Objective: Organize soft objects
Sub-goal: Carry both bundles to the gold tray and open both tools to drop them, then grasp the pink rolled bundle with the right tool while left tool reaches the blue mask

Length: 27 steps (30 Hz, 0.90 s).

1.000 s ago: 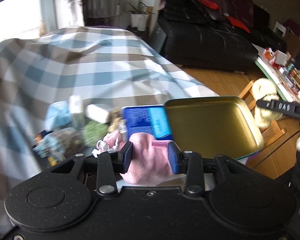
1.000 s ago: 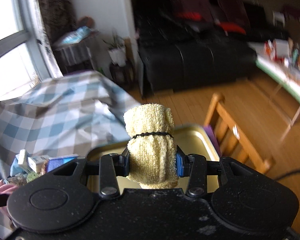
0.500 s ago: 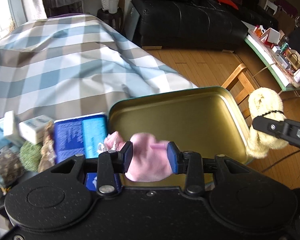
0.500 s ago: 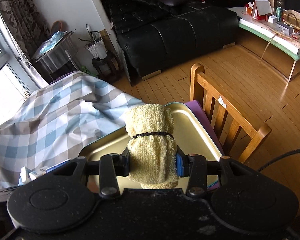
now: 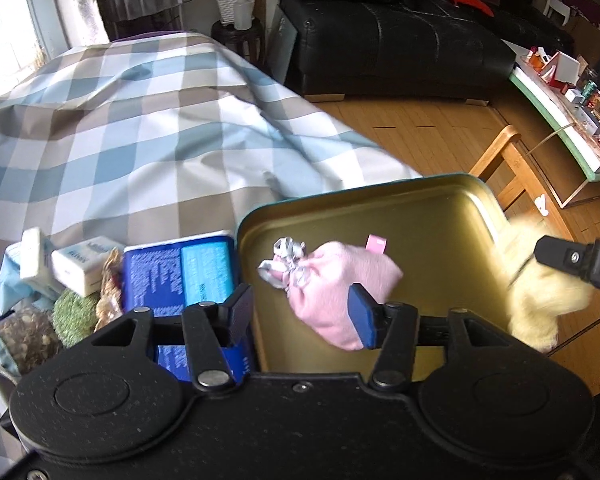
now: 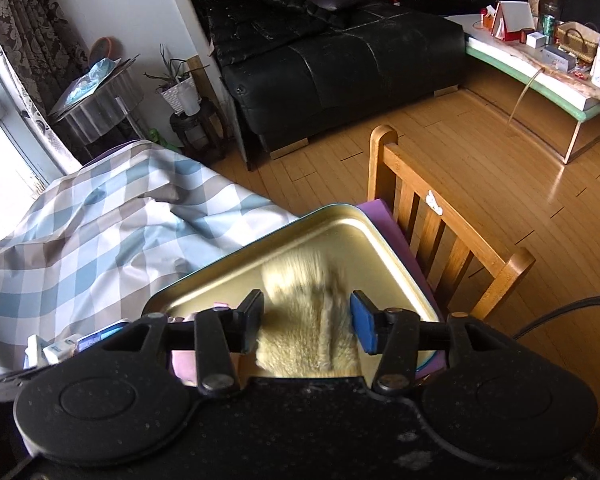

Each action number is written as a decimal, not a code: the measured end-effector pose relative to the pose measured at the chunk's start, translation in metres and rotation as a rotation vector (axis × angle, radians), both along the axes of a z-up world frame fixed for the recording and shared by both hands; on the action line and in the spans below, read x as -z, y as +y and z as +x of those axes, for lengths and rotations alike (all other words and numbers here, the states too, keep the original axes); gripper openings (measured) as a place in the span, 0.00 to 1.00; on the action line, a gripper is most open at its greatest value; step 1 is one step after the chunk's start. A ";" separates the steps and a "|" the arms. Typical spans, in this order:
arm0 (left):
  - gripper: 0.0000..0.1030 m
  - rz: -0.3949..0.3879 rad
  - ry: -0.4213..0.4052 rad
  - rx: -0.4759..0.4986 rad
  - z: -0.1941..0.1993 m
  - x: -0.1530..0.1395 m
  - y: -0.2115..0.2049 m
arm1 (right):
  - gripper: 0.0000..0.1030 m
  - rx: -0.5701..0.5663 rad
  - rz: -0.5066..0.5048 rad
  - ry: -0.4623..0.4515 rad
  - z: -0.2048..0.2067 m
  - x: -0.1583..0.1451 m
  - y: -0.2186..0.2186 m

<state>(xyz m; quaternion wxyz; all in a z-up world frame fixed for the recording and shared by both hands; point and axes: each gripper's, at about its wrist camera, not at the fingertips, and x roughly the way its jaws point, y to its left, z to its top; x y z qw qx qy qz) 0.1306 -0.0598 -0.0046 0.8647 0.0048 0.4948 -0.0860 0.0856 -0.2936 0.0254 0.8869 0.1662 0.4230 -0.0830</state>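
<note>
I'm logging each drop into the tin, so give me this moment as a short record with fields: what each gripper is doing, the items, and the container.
left gripper: jaws opening, pink pouch between them, left pad clear of it
right gripper: jaws opening, yellow towel roll between them, blurred
container: gold tin tray, otherwise bare
pouch detail: silver ribbon at its tied end
beside tray: blue box on the checked cloth

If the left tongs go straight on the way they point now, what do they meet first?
Most likely the pink pouch, which lies between the opening left tongs, free of the left pad, over the gold tin tray. Under it comes the tray floor; depth is unclear.
</note>
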 end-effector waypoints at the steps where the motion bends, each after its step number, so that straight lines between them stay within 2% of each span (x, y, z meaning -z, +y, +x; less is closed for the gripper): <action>1: 0.51 -0.003 0.001 -0.005 -0.001 0.000 0.003 | 0.47 0.001 -0.001 0.000 0.000 0.000 0.000; 5: 0.57 0.010 -0.018 -0.020 -0.008 -0.004 0.012 | 0.47 0.010 -0.007 0.009 0.001 0.002 0.000; 14: 0.61 0.035 -0.043 -0.086 -0.021 -0.010 0.048 | 0.48 0.008 -0.041 0.019 0.003 0.004 0.006; 17: 0.65 0.044 -0.036 -0.108 -0.025 -0.008 0.064 | 0.52 -0.002 -0.047 0.025 0.003 0.005 0.008; 27: 0.65 0.135 -0.035 -0.221 -0.035 -0.005 0.129 | 0.53 -0.043 -0.096 0.036 0.005 0.007 0.023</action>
